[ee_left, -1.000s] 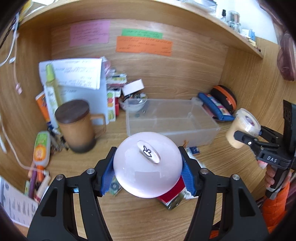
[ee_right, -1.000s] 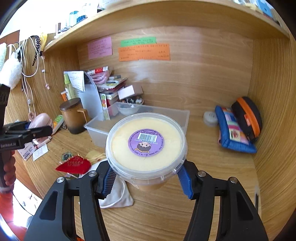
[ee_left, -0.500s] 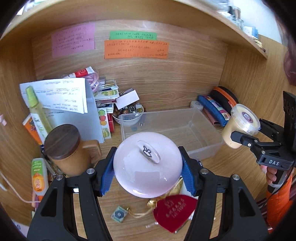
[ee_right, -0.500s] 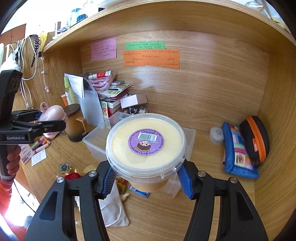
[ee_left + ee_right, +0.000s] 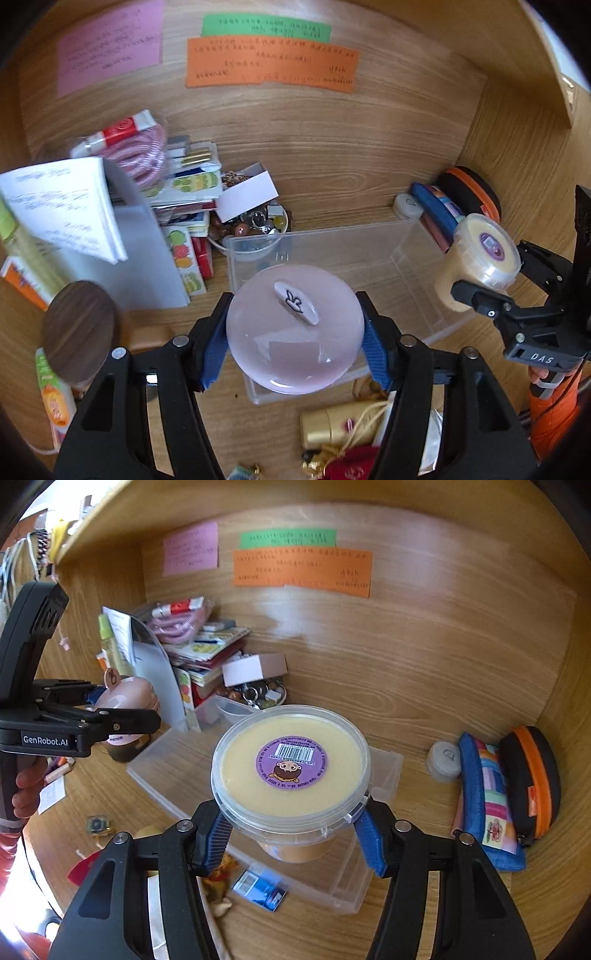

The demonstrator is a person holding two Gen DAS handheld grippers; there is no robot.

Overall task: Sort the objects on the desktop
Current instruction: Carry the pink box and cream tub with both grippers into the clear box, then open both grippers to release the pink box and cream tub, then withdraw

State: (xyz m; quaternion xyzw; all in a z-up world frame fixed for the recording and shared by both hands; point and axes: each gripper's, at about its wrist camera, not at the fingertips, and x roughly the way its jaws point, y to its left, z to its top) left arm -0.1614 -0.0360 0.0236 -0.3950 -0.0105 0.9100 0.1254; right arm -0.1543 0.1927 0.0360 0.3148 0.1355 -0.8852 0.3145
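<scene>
My left gripper (image 5: 294,343) is shut on a pink round jar (image 5: 293,328) with a rabbit tab on its lid, held above the near edge of a clear plastic bin (image 5: 332,240). My right gripper (image 5: 291,834) is shut on a yellow tub (image 5: 291,768) with a purple sticker lid, held above the same bin (image 5: 384,771). The right gripper with the tub also shows in the left wrist view (image 5: 480,266), at the bin's right end. The left gripper with the pink jar shows in the right wrist view (image 5: 125,698), left of the bin.
A brown mug with a dark lid (image 5: 79,328), papers and stacked books (image 5: 184,192) and a bowl of trinkets (image 5: 251,225) stand at the left and back. Pouches (image 5: 509,794) and a small white pot (image 5: 445,760) lie right. A gold bottle (image 5: 340,424), red charm and blue packet (image 5: 258,886) lie in front.
Both grippers have moved forward and up over the clear bin, each still holding its container. The bin now lies directly below them.
</scene>
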